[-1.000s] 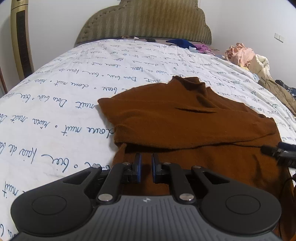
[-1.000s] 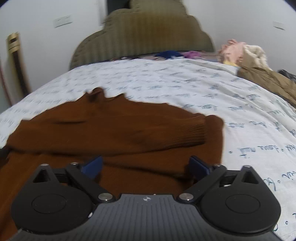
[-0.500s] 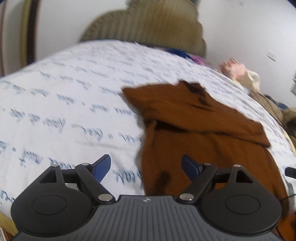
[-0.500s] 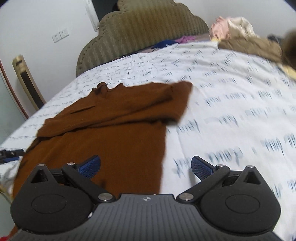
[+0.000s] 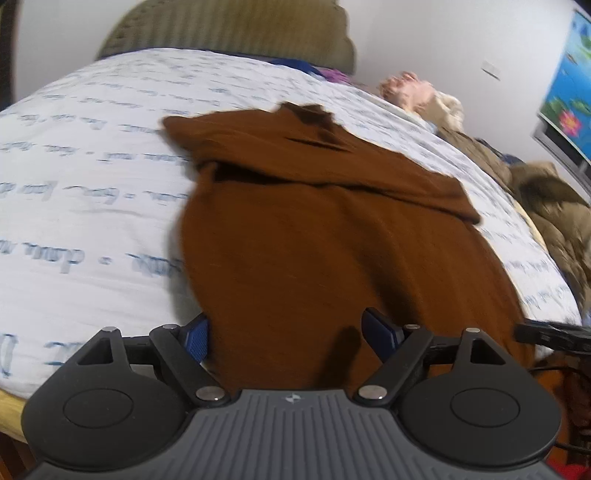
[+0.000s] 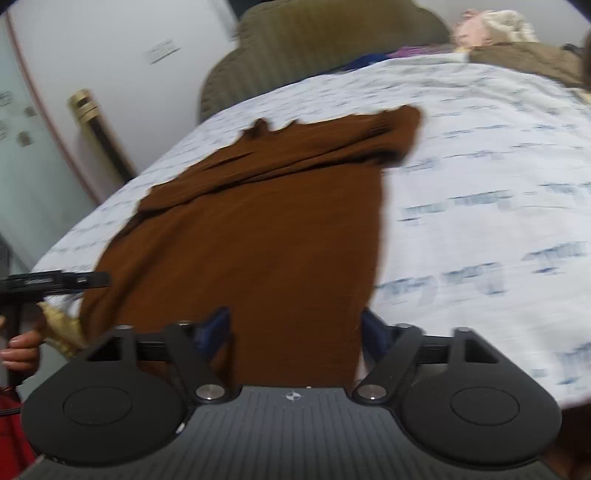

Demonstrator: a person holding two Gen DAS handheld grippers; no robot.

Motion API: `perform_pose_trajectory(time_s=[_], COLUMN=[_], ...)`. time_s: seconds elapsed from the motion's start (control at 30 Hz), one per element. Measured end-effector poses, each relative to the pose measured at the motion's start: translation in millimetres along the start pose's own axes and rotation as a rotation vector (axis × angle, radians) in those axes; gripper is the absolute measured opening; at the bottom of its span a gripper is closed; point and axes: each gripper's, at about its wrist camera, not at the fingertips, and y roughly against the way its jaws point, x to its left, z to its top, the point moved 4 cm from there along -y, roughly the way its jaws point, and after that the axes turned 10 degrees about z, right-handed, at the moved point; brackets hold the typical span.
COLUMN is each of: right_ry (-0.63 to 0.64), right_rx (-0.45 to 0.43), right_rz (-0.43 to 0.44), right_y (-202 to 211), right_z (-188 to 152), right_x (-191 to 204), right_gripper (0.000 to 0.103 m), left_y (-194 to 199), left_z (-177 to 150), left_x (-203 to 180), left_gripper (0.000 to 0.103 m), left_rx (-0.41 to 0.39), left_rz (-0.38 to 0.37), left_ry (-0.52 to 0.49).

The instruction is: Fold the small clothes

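Note:
A brown long-sleeved top (image 5: 325, 229) lies flat on the bed, its sleeves folded across the chest near the collar; it also shows in the right wrist view (image 6: 258, 229). My left gripper (image 5: 291, 334) is open at the hem's left side, jaws wide apart over the cloth. My right gripper (image 6: 295, 328) is open at the hem's right side, the cloth lying between its blue pads (image 6: 373, 325). The right gripper's tip (image 5: 546, 332) shows at the right edge of the left wrist view; the left gripper's tip (image 6: 55, 280) shows at the left of the right wrist view.
The bed has a white sheet with blue script (image 5: 92, 192) and an olive padded headboard (image 5: 229, 29). A heap of clothes (image 5: 535, 184) lies along the bed's right side. A wooden bed edge (image 5: 9, 406) is at the lower left.
The left gripper opened and let go of the sleeve. Both grippers pulled back from the folded sleeves to the hem at the near edge of the bed.

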Motion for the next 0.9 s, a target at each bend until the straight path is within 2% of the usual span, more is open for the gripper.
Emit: perform_pose_trajectory(time_s=[0.03, 0.07, 0.1, 0.13, 0.17, 0.3, 0.4, 0.53, 0.6, 0.67, 0.77, 0.83, 0.9], right_ry=[-0.001, 0.01, 0.028, 0.031, 0.017, 0.0, -0.06, -0.126, -0.157, -0.181, -0.16, -0.14, -0.13], right_rx=[0.002, 0.001, 0.002, 0.001, -0.004, -0.017, -0.061, -0.143, -0.182, -0.215, -0.255, -0.27, -0.27], right_rz=[0.01, 0.003, -0.013, -0.033, -0.048, -0.016, 0.093, 0.245, 0.293, 0.312, 0.211, 0.113, 0.033], right_y=[-4.6, -8.8, -11.8, -12.4, -11.5, -0.4, 13.3, 34.8, 40.0, 41.0, 32.2, 20.9, 5.1], right_z=[0.1, 0.3, 0.6, 2.1, 4.0, 9.0, 20.1, 46.9, 65.3, 80.4, 105.4, 118.7, 126.4], right_x=[4.0, 7.2, 9.9, 9.9, 8.1, 10.8, 14.4, 13.9, 7.9, 0.5, -15.5, -27.9, -38.7], right_gripper=[0.059, 0.057, 0.046, 0.027, 0.018, 0.016, 0.016, 0.016, 0.016, 0.016, 0.016, 0.016, 0.016], left_y=[0.0, -0.4, -1.5, -1.6, -0.2, 12.5, 30.4, 52.4, 54.5, 52.6, 39.5, 23.8, 3.6], left_z=[-1.1, -1.8, -1.9, -0.9, 0.5, 7.3, 20.0, 48.4, 66.3, 83.4, 105.3, 115.0, 123.5], left_x=[-4.7, -8.3, -10.3, -10.7, -10.4, -5.0, -3.5, -4.1, -1.4, 0.9, 0.6, 3.9, 4.6], left_gripper=[0.064, 0.05, 0.03, 0.018, 0.011, 0.008, 0.008, 0.008, 0.008, 0.008, 0.008, 0.008, 0.008], left_rx=[0.005, 0.016, 0.032, 0.04, 0.045, 0.06, 0.051, 0.003, -0.014, -0.053, -0.125, -0.134, -0.124], left_rz=[-0.017, -0.021, -0.005, 0.013, 0.013, -0.048, -0.148, -0.226, -0.247, -0.222, -0.095, -0.033, -0.001], left_ry=[-0.003, -0.005, -0.008, -0.013, -0.014, 0.021, 0.062, 0.069, 0.084, 0.085, 0.041, 0.034, 0.035])
